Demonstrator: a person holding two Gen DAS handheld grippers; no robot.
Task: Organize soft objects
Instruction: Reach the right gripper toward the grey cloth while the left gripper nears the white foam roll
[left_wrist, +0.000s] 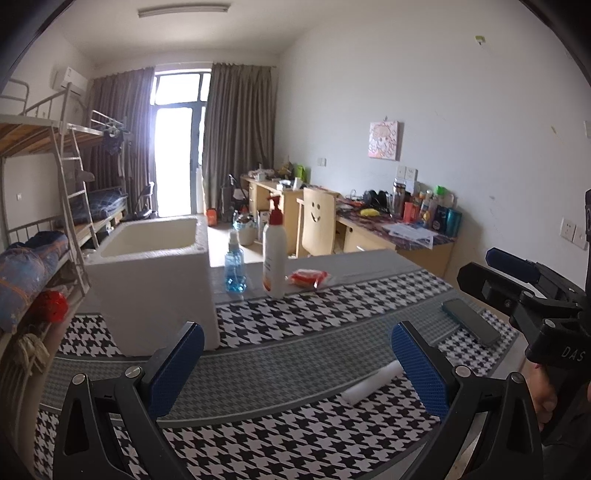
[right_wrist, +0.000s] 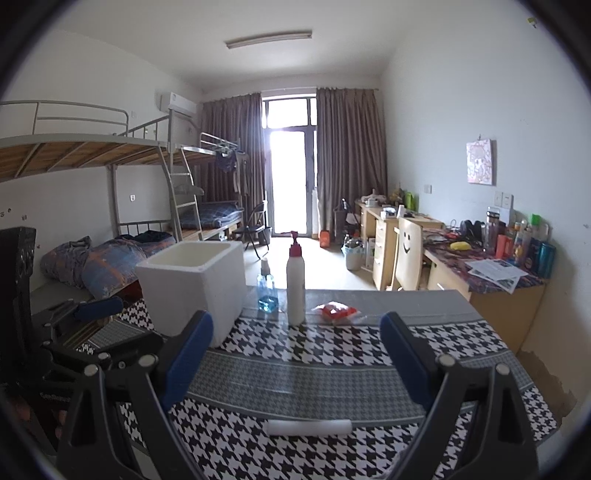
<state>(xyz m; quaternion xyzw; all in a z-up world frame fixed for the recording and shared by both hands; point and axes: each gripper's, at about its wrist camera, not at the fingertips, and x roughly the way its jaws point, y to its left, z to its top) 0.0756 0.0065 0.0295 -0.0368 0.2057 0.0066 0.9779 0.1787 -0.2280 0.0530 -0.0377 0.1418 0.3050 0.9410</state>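
A white foam roll lies on the houndstooth tablecloth just inside my left gripper's right finger; in the right wrist view the roll lies crosswise near the front, between and below my fingers. A red-and-white soft packet lies further back beside the bottles. A white foam box stands open at the left. My left gripper is open and empty. My right gripper is open and empty; it also shows at the right in the left wrist view.
A white pump bottle and a blue spray bottle stand mid-table. A dark phone lies at the right. Bunk beds are to the left; desks and a chair are to the right.
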